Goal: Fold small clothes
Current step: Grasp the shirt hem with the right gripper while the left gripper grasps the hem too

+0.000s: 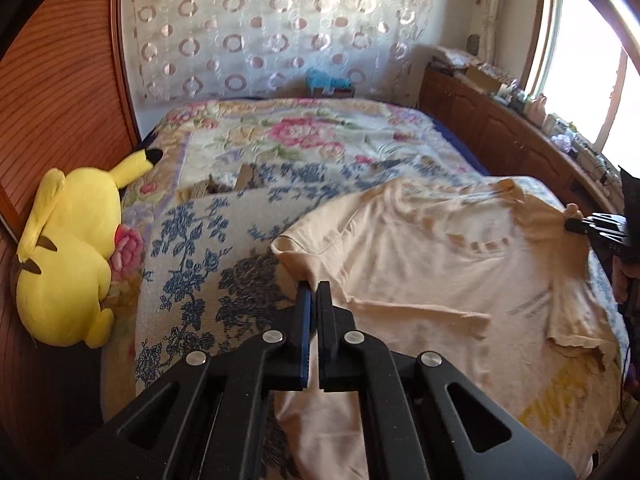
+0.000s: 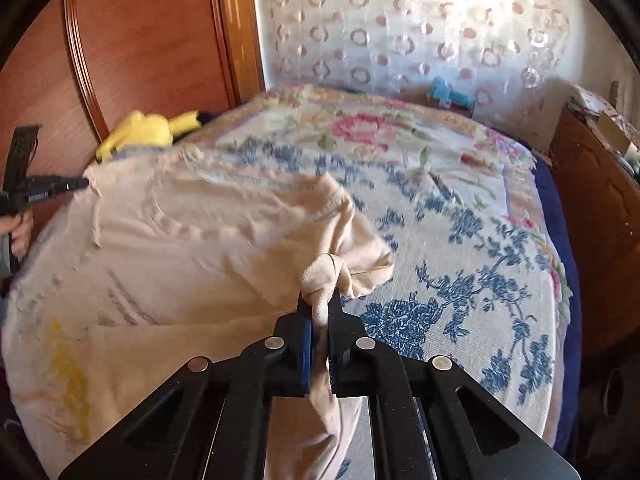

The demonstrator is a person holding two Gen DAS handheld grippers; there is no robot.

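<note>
1. On the bed, left wrist view: cream T-shirt lies spread over the blue-flowered blanket. Left tongs are clamped on a bunched shirt edge. Right tongs, at frame right, pinch the far corner. Yellow plush toy lies at the bed's left edge, against the wooden panel.
2. Right wrist view: right tongs are closed on a knot of T-shirt cloth. Left tongs grip the opposite corner; a hand shows below them.
</note>
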